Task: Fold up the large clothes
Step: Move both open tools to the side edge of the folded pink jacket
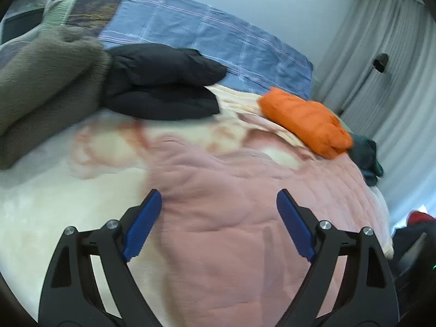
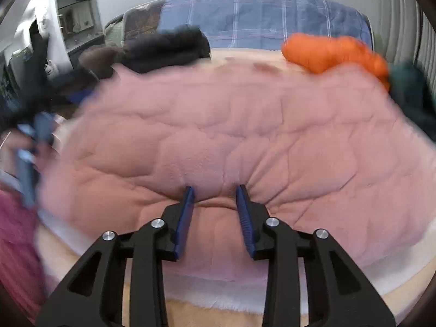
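A large pink quilted garment (image 1: 234,190) lies spread on the bed; it fills the middle of the right wrist view (image 2: 231,130). My left gripper (image 1: 219,204) is open wide and empty, hovering over the garment's left part. My right gripper (image 2: 215,193) has its blue pads (image 2: 186,207) partly closed around a bunched fold of the pink fabric at its near edge; the fabric puckers between the pads. The left gripper shows blurred at the left of the right wrist view (image 2: 30,147).
Folded black (image 1: 163,81), orange (image 1: 305,120) and dark green (image 1: 366,158) clothes and a brown fuzzy one (image 1: 46,81) lie at the far side. A blue plaid cover (image 1: 207,35) lies behind. Grey curtains (image 1: 387,62) hang at right. A cream blanket (image 1: 54,199) covers the bed.
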### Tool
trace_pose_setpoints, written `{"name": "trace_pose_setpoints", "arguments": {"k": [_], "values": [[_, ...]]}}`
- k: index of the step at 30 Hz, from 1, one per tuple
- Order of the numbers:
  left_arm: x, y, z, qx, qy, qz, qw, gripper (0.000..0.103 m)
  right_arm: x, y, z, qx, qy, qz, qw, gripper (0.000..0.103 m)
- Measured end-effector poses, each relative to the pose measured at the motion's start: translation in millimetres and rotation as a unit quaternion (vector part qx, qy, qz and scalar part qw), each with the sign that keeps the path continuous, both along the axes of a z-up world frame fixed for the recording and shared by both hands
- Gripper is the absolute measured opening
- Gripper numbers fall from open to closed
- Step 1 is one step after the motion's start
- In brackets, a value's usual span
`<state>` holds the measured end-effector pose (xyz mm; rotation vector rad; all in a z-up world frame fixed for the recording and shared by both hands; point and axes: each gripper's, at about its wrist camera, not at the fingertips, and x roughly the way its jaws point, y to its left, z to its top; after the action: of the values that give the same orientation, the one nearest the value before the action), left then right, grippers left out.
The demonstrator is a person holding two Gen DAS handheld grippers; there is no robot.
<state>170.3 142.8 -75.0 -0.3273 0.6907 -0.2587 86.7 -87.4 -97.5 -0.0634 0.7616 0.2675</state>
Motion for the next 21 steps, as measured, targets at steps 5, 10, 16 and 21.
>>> {"name": "trace_pose_setpoints", "arguments": {"k": [5,10,16,21], "values": [[13.2,38.5,-19.2,-0.058,0.045,0.029,0.9969,0.088,-0.4,-1.3,16.3,0.011,0.01,0.006,1.0,0.039],[25.9,45.8,-38.5,-0.132,0.068,-0.006,0.9889,0.088,-26.6,-9.9,42.9,0.037,-0.014,-0.003,0.999,0.046],[30.1,40.9,-45.1,-0.15,0.076,-0.025,0.9855,0.088,-37.7,0.6,0.1,0.011,0.061,0.006,0.998,0.057],[31.6,37.3,-46.6,-0.153,0.076,-0.034,0.9847,0.088,-63.2,23.9,44.0,-0.037,-0.038,0.033,0.998,0.058]]}}
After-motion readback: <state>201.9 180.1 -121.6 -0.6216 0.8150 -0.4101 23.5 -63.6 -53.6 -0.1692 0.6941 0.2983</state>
